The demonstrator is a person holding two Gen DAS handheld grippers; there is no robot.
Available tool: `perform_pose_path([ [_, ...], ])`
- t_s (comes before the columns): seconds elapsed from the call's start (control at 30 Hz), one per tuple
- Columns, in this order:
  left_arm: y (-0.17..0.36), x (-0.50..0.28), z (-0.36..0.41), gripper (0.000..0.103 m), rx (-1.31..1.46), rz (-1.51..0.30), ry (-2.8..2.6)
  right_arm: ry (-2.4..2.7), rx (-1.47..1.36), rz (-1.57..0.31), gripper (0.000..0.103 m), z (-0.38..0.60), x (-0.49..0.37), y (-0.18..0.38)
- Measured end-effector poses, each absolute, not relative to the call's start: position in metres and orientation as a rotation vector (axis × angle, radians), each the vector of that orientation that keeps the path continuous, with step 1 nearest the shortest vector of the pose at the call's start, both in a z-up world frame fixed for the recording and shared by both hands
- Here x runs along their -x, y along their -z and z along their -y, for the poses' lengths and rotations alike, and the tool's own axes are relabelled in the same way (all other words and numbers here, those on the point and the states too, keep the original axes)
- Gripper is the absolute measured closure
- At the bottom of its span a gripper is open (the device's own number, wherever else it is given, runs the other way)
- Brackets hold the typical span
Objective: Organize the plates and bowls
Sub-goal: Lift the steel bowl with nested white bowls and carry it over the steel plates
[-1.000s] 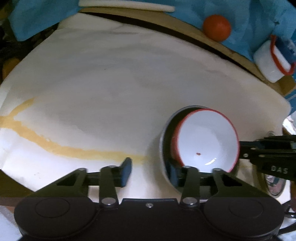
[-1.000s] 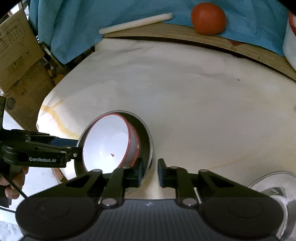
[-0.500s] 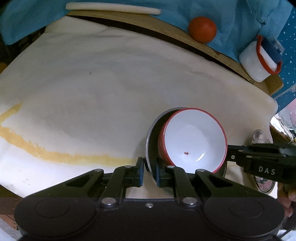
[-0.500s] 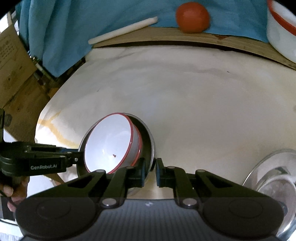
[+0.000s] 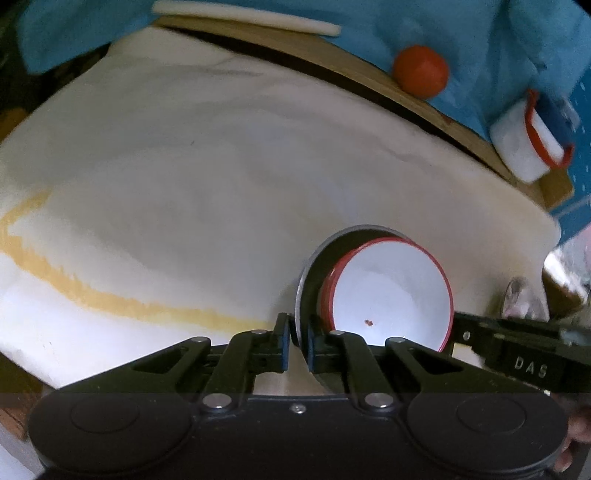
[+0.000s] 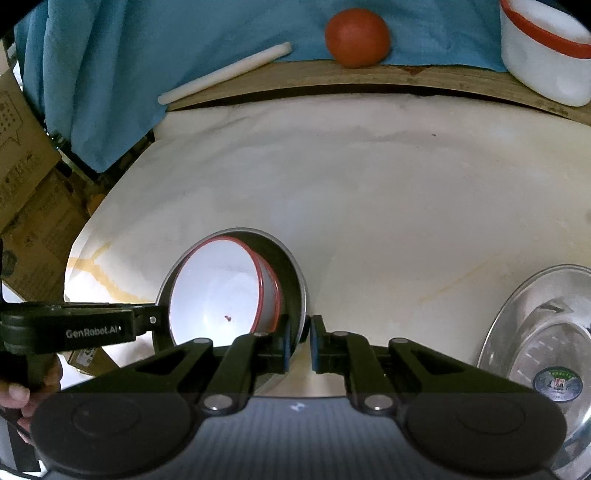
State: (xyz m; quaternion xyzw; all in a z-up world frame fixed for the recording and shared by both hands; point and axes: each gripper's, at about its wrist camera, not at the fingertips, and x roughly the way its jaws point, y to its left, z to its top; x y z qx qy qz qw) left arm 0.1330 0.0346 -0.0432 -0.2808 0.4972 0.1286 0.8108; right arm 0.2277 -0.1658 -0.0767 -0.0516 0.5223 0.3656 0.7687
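Observation:
A grey steel bowl (image 5: 314, 254) holds a nested white bowl with a red rim (image 5: 391, 295) on the cream tabletop. My left gripper (image 5: 297, 343) is shut on the steel bowl's near rim, which passes between its blue pads. In the right wrist view the steel bowl (image 6: 293, 266) and the white bowl (image 6: 218, 291) show from the other side, and my right gripper (image 6: 300, 343) is shut on that opposite rim. Each gripper shows in the other's view: the right gripper (image 5: 458, 332) at the bowl's right edge, the left gripper (image 6: 159, 319) at its left edge.
A shiny steel plate (image 6: 535, 343) lies at the right. Along the back, on a wooden board over blue cloth, are a red ball-like fruit (image 6: 356, 35), a white rod (image 6: 225, 72) and a white red-rimmed container (image 6: 546, 55). Cardboard boxes (image 6: 26, 184) stand off the table's left.
My left gripper went from wide open to shut on the steel bowl's rim. The right gripper stayed clamped on the opposite rim and rolled a little.

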Motion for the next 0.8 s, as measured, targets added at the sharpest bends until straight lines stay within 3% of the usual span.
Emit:
perform_pose_path([
  [0.8,0.007,-0.167,0.01,0.096,0.687,-0.999,-0.35,-0.879,0.018,-1.146,0.091,0.221,-0.277,0.051],
])
